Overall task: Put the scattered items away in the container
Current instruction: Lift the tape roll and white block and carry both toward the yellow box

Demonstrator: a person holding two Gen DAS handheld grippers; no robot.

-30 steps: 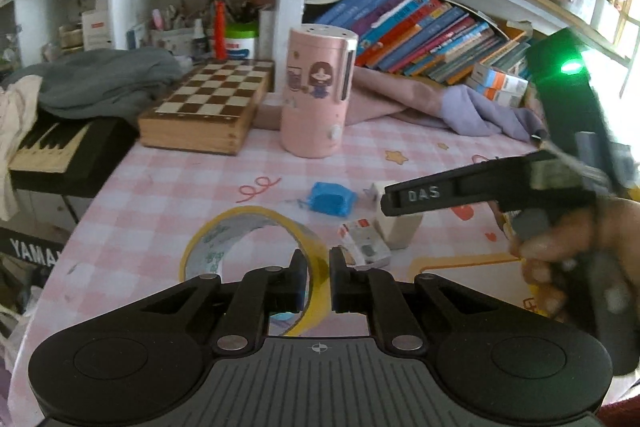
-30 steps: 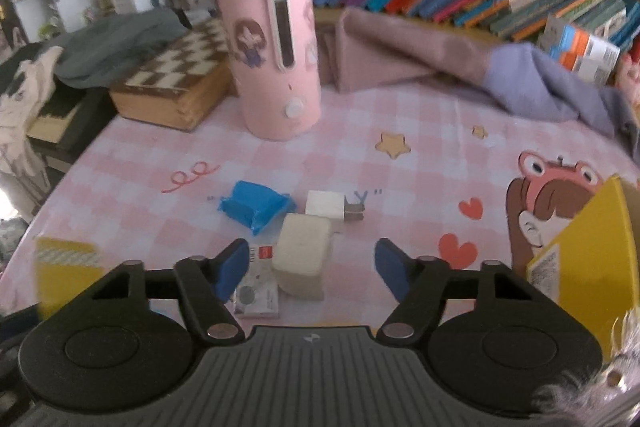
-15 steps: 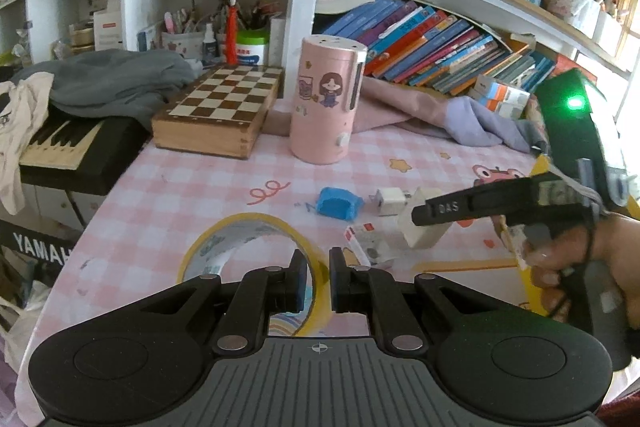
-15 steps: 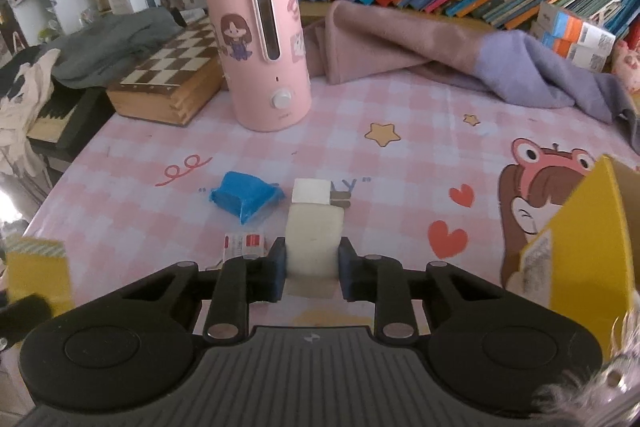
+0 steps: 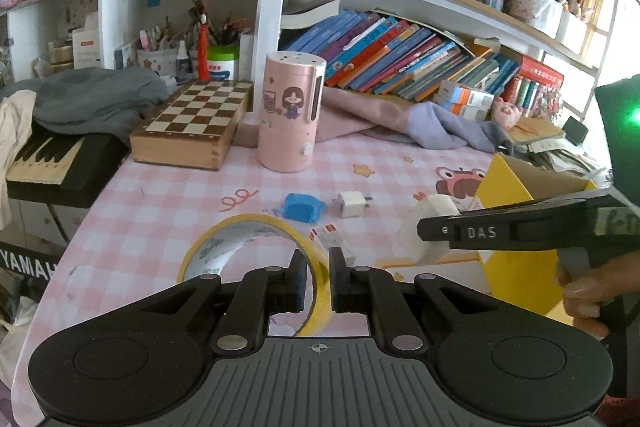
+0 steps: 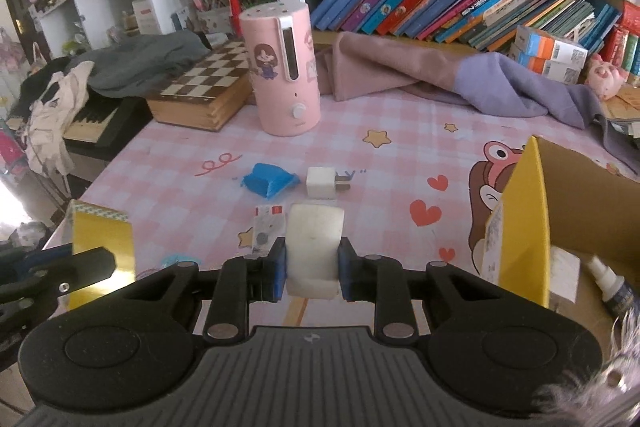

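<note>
Right wrist view: right hand-held gripper (image 6: 312, 265), jaws clamped on the flanks of a white rounded block (image 6: 315, 247), possibly an eraser or soap-like bar; identity uncertain. The block appears lifted clear of the pink checked tabletop (image 6: 400, 163), gripped at its near half so the far end projects forward, presumably ready for dropping in.

Container: yellow cardboard box (image 6: 528, 227), open-topped, to the right of the held block, near but apart. Already inside: a small white spray bottle (image 6: 608, 281) and a pale item, unclear.

Left wrist view: left hand-held gripper (image 5: 318, 277), jaws narrow, pinching the wall of a yellow tape roll (image 5: 256, 247) with one finger inside the ring and one outside. The roll stands tilted with its far rim low over the tabletop; whether it touches cannot be told. Pinching the wall seems the only workable hold, the ring being too wide to span.

Items yet loose on the tabletop:
- blue crumpled wrapper (image 6: 269, 179), beyond the held block
- white plug adapter (image 6: 323, 183), just beside the wrapper
- small card pack with red label (image 6: 267, 231), just left of the held block

Not task items, by judgement: pink humidifier (image 6: 283, 71), chessboard box (image 6: 202, 87), draped cloth (image 6: 460, 79).
</note>
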